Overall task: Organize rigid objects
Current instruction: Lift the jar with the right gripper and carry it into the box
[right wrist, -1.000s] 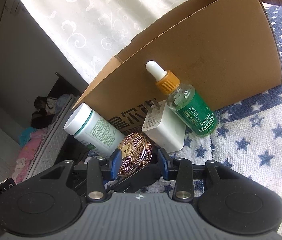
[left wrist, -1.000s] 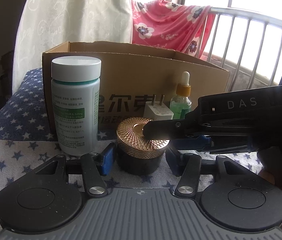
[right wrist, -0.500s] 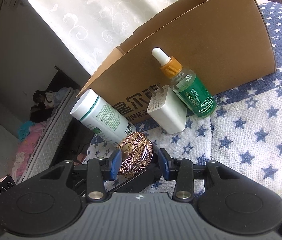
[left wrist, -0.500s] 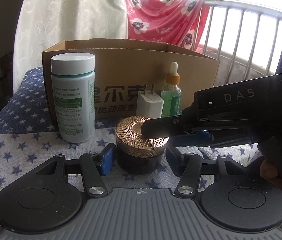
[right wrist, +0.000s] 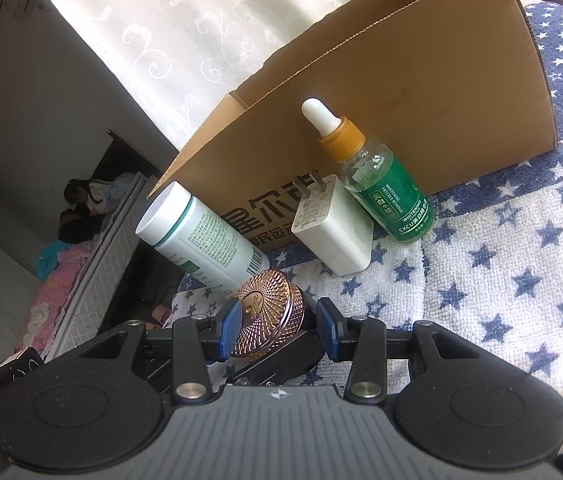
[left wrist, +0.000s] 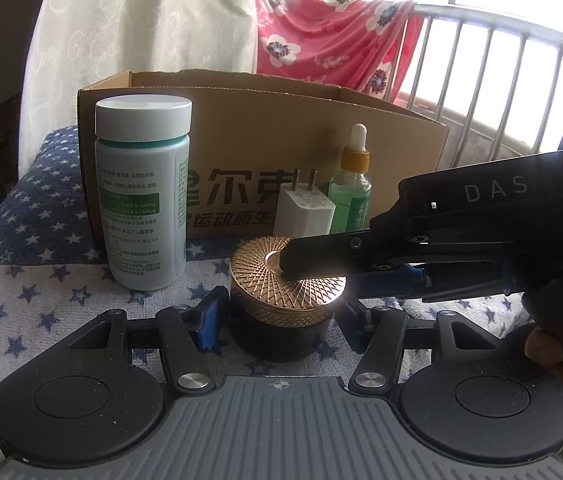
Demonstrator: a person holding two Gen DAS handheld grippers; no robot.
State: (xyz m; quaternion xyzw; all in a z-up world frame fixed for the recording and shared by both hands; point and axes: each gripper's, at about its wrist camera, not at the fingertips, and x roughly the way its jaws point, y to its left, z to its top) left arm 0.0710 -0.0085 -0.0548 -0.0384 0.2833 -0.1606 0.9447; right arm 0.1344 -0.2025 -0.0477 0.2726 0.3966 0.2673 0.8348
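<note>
**A:** Item 1, the jaws?

**B:** Left gripper (left wrist: 281, 316): jaws spread, 1 pad on each side of the black jar (left wrist: 277, 340), each with a thin gap. Right gripper (right wrist: 277, 320): jaws apart and turned on edge. Its upper finger lies across the jar's copper lid (left wrist: 257, 276), and the lower one ends beside the rim. It pinches nothing.

**A:** Item 2, the jar's place?

**B:** Upright on the star-print cloth (left wrist: 41, 300), in front of 3 items: white pill bottle (left wrist: 141, 208) back-left, white charger (left wrist: 303, 216) just behind, dropper bottle (left wrist: 351, 200) beside the charger.

**A:** Item 3, edges?

**B:** The cardboard box (left wrist: 241, 128) walls off the rear, open at the top. In the right wrist view the cloth drops away just past the pill bottle.

**A:** Item 4, open room?

**B:** Bare cloth to the right of the jar in the right wrist view.
</note>
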